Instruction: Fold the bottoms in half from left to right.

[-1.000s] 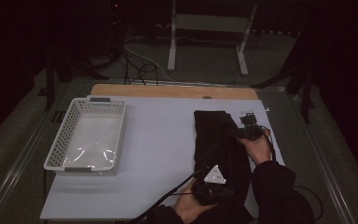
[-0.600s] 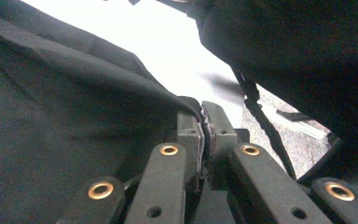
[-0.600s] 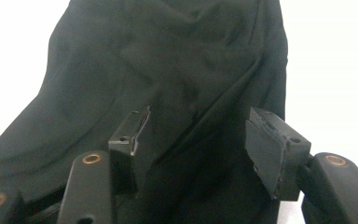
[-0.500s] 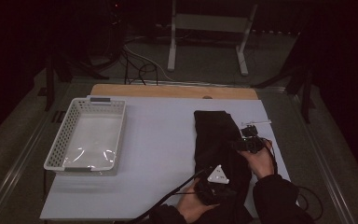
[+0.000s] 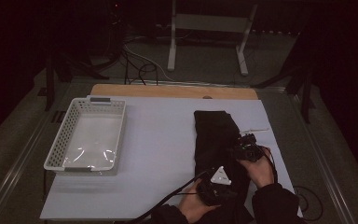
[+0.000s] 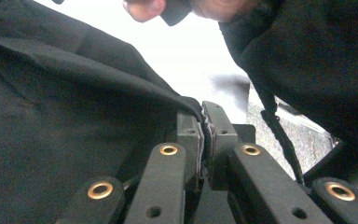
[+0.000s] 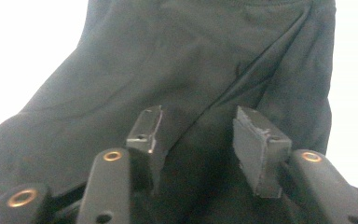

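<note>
I am working on a black cloth point(image 5: 216, 140), some dark garment laid in a long folded strip on the right part of the white table point(image 5: 168, 140), running away from me. Its near end lies between my two hands.

My left gripper point(image 5: 208, 190) is clamped on the near edge of the cloth; in the left gripper view the pads are pressed together with a thin ridge of fabric point(image 6: 186, 100) pinched between them. My right gripper point(image 5: 239, 148) hovers at the right edge, about halfway up the strip. Its jaws stand partly apart and have just been closing, with cloth below and between them, yet the pads point(image 7: 261, 140) do not press on it.

I judge the cloth to be light, soft and quite limp. It will sag and drape from wherever I lift it, so one hold will not keep its shape. The weave looks smooth, so a shallow bite could slip out under a pull. It is not fragile, so I can squeeze firmly.

The best place to grip is a doubled edge or a raised crease, such as the diagonal fold point(image 7: 270, 51) ahead of my right jaws. I should take all layers at once and keep my two holds well apart along the same edge.

A white basket point(image 5: 86, 135) sits at the left of the table, well apart from the cloth.
</note>
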